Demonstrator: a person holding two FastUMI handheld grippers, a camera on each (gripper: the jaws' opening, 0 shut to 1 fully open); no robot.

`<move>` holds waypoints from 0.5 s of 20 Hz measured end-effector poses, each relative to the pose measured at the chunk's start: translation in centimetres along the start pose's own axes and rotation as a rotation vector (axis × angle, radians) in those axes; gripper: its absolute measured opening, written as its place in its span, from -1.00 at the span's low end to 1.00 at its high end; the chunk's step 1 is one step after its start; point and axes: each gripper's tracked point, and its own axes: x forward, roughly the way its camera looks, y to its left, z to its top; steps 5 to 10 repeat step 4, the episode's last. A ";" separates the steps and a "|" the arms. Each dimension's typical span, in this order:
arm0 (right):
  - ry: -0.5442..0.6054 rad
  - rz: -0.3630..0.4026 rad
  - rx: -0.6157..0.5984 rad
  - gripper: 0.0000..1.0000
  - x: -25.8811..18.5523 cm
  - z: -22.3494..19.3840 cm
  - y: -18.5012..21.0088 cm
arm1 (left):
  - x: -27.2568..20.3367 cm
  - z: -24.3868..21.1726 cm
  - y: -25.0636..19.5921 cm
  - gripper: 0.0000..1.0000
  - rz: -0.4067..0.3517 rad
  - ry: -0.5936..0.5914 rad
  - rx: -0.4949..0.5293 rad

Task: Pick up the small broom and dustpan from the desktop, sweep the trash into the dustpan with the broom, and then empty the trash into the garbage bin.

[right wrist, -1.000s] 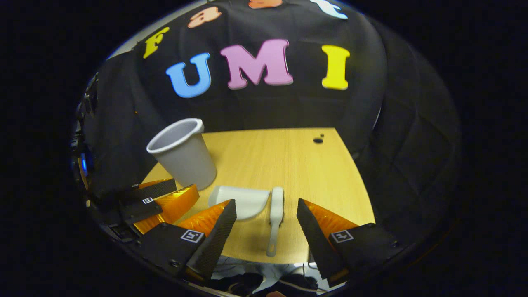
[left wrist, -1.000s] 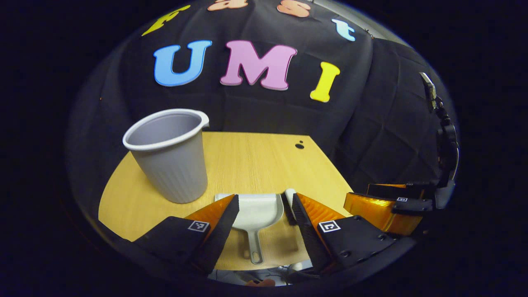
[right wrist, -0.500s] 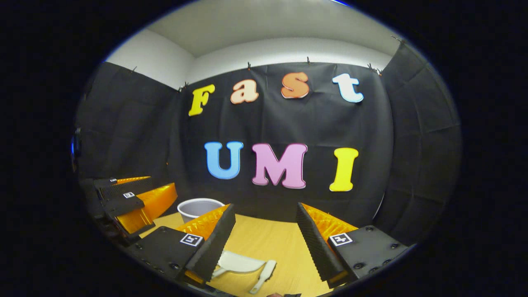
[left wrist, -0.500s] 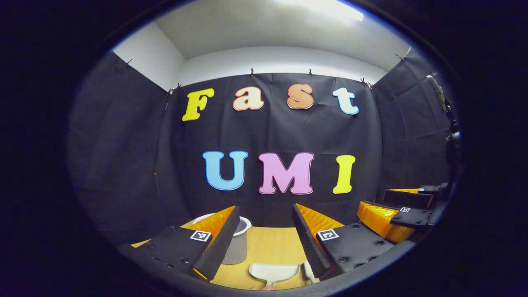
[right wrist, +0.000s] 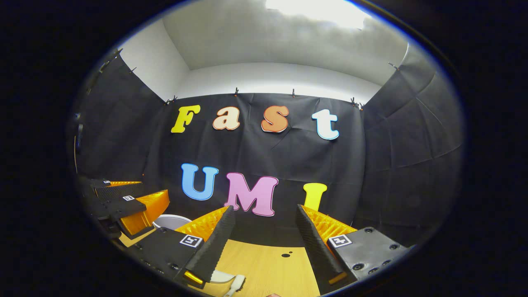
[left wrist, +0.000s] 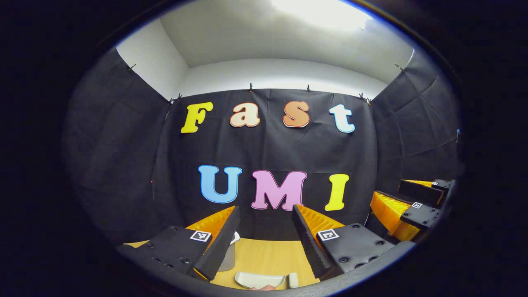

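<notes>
Both grippers are held up above the wooden desktop and look level at the booth wall. My left gripper is open and holds nothing. Low between its fingers lie the white dustpan and the broom to its right. The grey garbage bin stands partly hidden behind the left finger. My right gripper is open and holds nothing too. Below it the broom and a sliver of the dustpan peek out. Small black bits of trash lie farther back on the desktop.
The right gripper shows at the right edge of the left gripper view, and the left gripper at the left of the right gripper view, above the bin's rim. Black cloth walls close in the desk.
Both grippers have tilted up and drawn back from the desk, so the dustpan, broom and bin have slid to the bottom of both views. Nothing was grasped.
</notes>
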 end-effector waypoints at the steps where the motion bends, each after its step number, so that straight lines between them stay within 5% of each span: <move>1: 0.000 0.010 0.007 0.89 0.1 0.1 0.6 | 0.7 0.2 0.0 0.52 -0.009 -0.011 0.007; 10: 0.009 -0.001 0.016 0.89 0.8 0.3 1.3 | 1.5 1.4 0.2 0.52 -0.036 -0.032 0.022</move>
